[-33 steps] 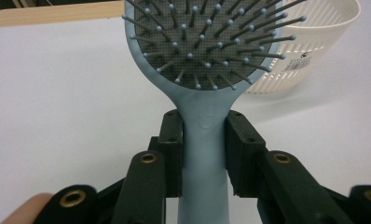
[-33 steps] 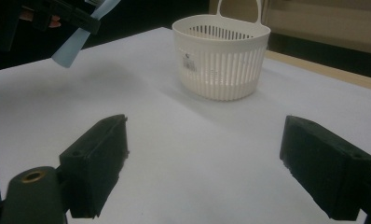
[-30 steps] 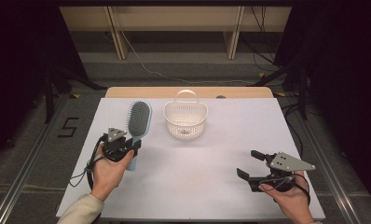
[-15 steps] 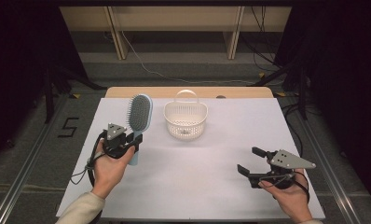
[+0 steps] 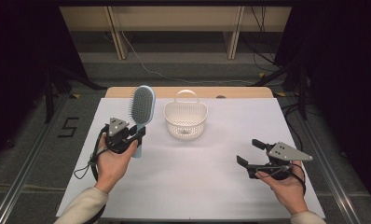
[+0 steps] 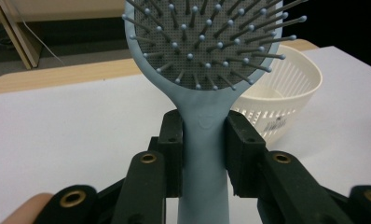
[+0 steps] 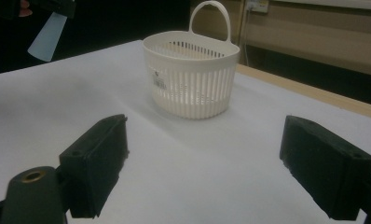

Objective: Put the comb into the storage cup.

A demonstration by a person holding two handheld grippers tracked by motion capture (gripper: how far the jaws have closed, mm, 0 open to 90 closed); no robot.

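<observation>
Hairbrush (image 5: 141, 109), pale blue with grey bristles, stands nearly upright in the left gripper (image 5: 127, 135), whose jaws press its handle from both sides just below the bristle pad; its lower end is lifted off the white table (image 5: 211, 186). A white slotted basket (image 5: 186, 119) with a loop handle sits on the table just beyond and to the right of that gripper. The right gripper (image 5: 249, 154) hovers low over the table with its jaws spread wide and nothing between them, well apart from the basket.
</observation>
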